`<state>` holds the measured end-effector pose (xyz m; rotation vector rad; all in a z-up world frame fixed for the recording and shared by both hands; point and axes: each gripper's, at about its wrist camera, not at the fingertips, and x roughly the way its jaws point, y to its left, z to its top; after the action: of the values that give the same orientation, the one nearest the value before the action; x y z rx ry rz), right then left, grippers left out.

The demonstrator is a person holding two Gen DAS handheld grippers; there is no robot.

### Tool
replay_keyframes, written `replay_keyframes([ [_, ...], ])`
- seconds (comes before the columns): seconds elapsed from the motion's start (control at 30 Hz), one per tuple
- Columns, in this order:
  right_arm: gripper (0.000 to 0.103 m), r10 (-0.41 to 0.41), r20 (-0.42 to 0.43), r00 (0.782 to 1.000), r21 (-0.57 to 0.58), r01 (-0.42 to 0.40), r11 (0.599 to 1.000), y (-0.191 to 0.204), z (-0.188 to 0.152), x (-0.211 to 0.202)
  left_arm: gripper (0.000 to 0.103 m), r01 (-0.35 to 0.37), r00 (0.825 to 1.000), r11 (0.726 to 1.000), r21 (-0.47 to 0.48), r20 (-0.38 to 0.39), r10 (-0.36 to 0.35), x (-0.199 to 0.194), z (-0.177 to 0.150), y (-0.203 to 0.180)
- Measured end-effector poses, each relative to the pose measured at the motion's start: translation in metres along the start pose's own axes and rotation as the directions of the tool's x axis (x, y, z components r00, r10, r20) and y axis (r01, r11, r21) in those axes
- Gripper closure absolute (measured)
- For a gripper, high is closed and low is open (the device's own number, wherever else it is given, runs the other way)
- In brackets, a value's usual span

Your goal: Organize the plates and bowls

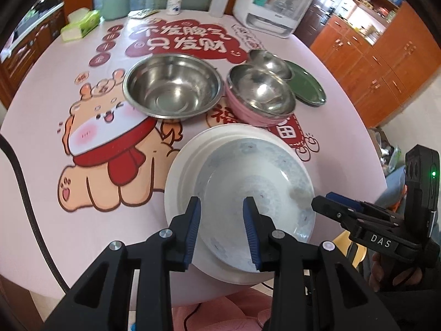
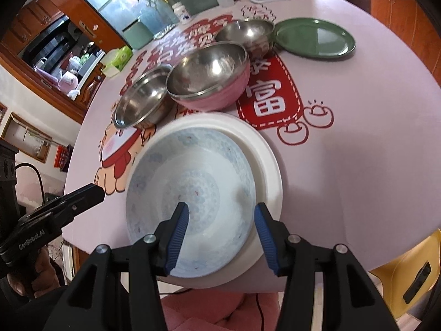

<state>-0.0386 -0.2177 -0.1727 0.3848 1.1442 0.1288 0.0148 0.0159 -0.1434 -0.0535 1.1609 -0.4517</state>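
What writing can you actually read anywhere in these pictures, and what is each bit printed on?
"DAS": white tag on the right hand-held gripper.
"GenRobot.AI": side of the left hand-held gripper.
"不发脾气 只发财": red patch on the tablecloth.
"富": red tag printed on the tablecloth.
White bottle label and white appliance badge: too blurred.

L tongs [image 1: 222, 209] & R tongs [image 2: 221, 215], both agape

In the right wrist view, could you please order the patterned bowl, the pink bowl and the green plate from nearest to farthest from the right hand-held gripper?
1. Patterned bowl: directly under the right hand-held gripper, resting on the white plate.
2. Pink bowl: beyond it, slightly left of centre.
3. Green plate: farthest, toward the far right of the table.
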Motion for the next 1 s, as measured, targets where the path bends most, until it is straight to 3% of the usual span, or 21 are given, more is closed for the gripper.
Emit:
replay_keyframes([
  [0.27,0.053,-0.031,0.114,0.993,0.021,0.029,0.999,0.02,-0.01,-0.02,0.073,-0.017,1.0,0.996,0.085,-0.02,0.019,-0.012,0.002,0.0],
  [0.43,0.053,-0.072,0.196,0.978,0.027,0.069,0.997,0.031,-0.019,-0.032,0.073,-0.019,0.999,0.989,0.149,-0.03,0.024,-0.016,0.002,-0.002],
  [0.73,0.053,-0.159,0.306,0.939,0.061,0.147,0.987,0.036,-0.035,-0.044,0.073,0.07,0.998,0.969,0.236,-0.02,-0.068,-0.021,0.004,-0.012],
  [1.0,0.053,-0.218,0.356,0.909,0.1,0.195,0.976,0.02,-0.031,-0.056,0.073,0.092,0.996,0.953,0.289,-0.006,-0.094,-0.014,0.02,-0.034],
])
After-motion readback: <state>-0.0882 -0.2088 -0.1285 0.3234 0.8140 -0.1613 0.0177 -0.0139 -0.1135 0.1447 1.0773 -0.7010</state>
